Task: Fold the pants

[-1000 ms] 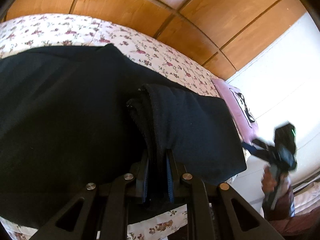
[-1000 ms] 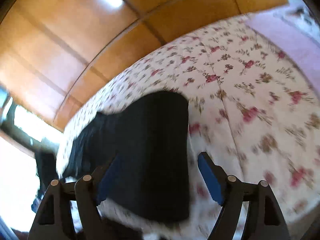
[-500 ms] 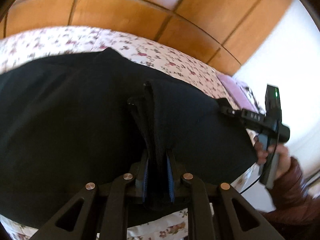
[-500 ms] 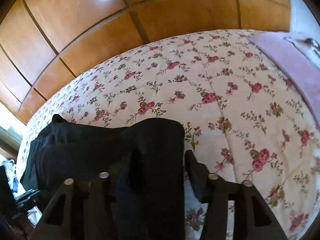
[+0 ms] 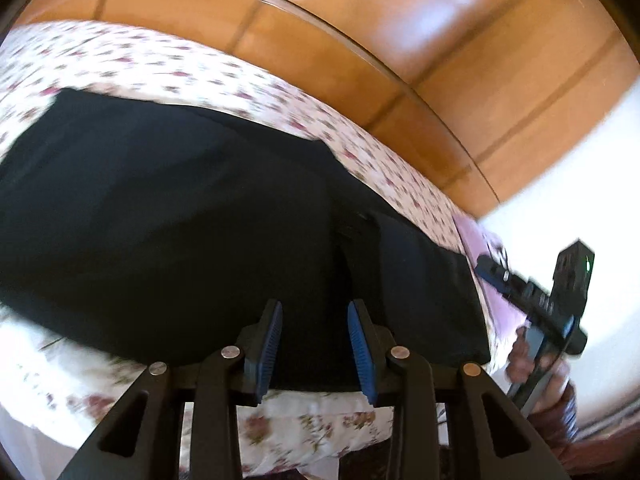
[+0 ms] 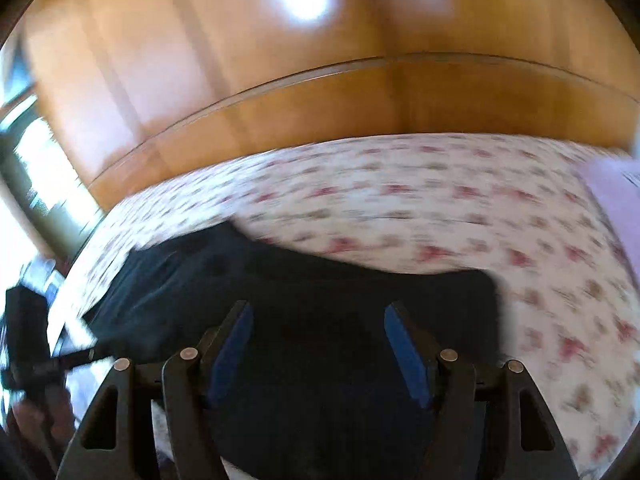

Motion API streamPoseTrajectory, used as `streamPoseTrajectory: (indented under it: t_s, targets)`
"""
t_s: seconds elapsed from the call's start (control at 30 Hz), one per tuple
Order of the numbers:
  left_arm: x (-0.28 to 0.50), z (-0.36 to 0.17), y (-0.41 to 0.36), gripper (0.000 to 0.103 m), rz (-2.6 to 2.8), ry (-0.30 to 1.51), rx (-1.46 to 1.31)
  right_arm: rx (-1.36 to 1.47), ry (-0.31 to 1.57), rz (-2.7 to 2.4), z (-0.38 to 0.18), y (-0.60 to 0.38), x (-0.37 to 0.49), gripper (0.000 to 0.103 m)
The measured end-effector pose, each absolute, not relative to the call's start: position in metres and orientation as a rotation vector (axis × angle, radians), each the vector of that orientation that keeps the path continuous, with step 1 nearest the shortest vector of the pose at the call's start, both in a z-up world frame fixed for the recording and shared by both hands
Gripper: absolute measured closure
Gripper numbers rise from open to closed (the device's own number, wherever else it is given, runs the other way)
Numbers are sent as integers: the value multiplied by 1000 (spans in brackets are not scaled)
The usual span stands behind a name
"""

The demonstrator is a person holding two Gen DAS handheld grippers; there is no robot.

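The black pants (image 5: pixel 180 220) lie spread on the floral bedspread (image 5: pixel 200 76), near the bed's front edge. My left gripper (image 5: pixel 314 344) is open just above the pants' near edge, holding nothing. In the right wrist view the pants (image 6: pixel 320 288) lie flat under my right gripper (image 6: pixel 320 344), which is open and empty. The right gripper also shows at the right of the left wrist view (image 5: pixel 536 300), held in a hand beside the pants' end. The left gripper (image 6: pixel 28 340) shows at the left edge of the right wrist view.
A wooden panelled wall (image 5: pixel 360 20) runs behind the bed. A pink pillow (image 5: pixel 484 264) lies at the bed's right end, also in the right wrist view (image 6: pixel 616 192). A white wall (image 5: pixel 580 160) stands right; a bright window (image 6: pixel 24 184) is at left.
Both grippers opened and let go of the pants. The bunched fold held in the left gripper now lies flat on the bed. Both views are blurred by motion.
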State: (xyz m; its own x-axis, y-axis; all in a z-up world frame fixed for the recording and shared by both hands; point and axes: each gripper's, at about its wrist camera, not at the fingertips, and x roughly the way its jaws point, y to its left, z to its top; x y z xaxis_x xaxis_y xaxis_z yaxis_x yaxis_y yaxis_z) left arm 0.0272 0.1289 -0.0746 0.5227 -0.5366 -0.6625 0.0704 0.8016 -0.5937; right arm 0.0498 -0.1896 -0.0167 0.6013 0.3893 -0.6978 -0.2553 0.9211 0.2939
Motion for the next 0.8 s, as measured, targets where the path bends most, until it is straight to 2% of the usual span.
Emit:
streamPoseTrajectory:
  t_s: [0.13,0.27,0.33,0.53,0.8]
  targets:
    - [12,-74,172,69,-262,935,-634,72,860,489,-31,-132,61,36]
    - [-5,-76,221,69,-106,906,-717,-8,980,527,-70,-96,75,33]
    - [-18,-81,255,69,-7,884,-807,-44,956,507,-70,-91,70,32]
    - [-41,-106,325,69,128,839,-1086,123,929,538,-46,-123,54,33]
    - [-29,-115,336,69,180,835,-1077,247,968,424,-60,-171,32,34]
